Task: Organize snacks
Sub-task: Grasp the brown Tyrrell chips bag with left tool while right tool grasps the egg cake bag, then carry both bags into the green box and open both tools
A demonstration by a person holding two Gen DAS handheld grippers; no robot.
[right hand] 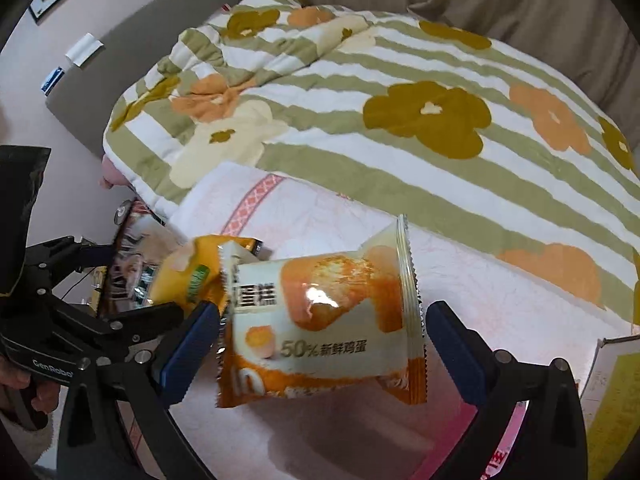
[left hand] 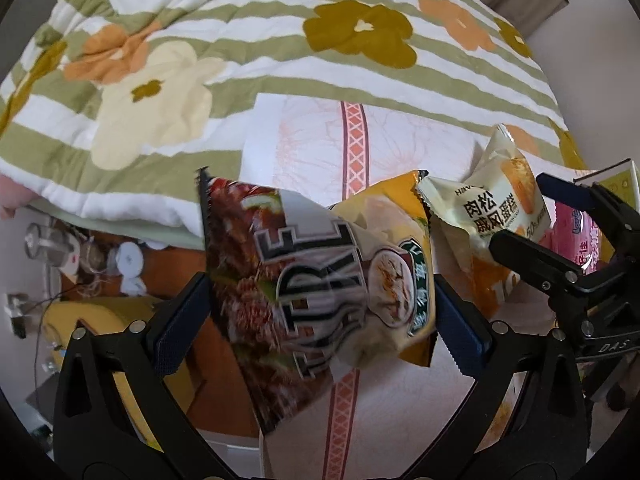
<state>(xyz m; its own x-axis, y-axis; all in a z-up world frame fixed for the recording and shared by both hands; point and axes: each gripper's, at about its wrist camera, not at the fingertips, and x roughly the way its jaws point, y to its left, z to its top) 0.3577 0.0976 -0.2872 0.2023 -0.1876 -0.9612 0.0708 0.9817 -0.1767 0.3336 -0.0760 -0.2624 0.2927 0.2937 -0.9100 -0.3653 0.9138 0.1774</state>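
My left gripper (left hand: 320,300) is shut on a yellow and brown snack bag (left hand: 312,276) and holds it in the air over the bed; the bag also shows in the right wrist view (right hand: 188,276). My right gripper (right hand: 320,340) is shut on a cream and orange cake packet (right hand: 324,324), pads against its two sides, held just right of the bag. In the left wrist view the cake packet (left hand: 496,216) sits between the right gripper's fingers (left hand: 532,256). The left gripper's fingers (right hand: 132,320) show at the left of the right wrist view.
A green-striped flowered quilt (left hand: 280,60) covers the bed beyond, with a pale pink sheet (right hand: 320,220) below the packets. A pink packet (left hand: 580,244) and a box edge (right hand: 612,392) lie at the right. A cluttered bedside table (left hand: 100,264) is at the left.
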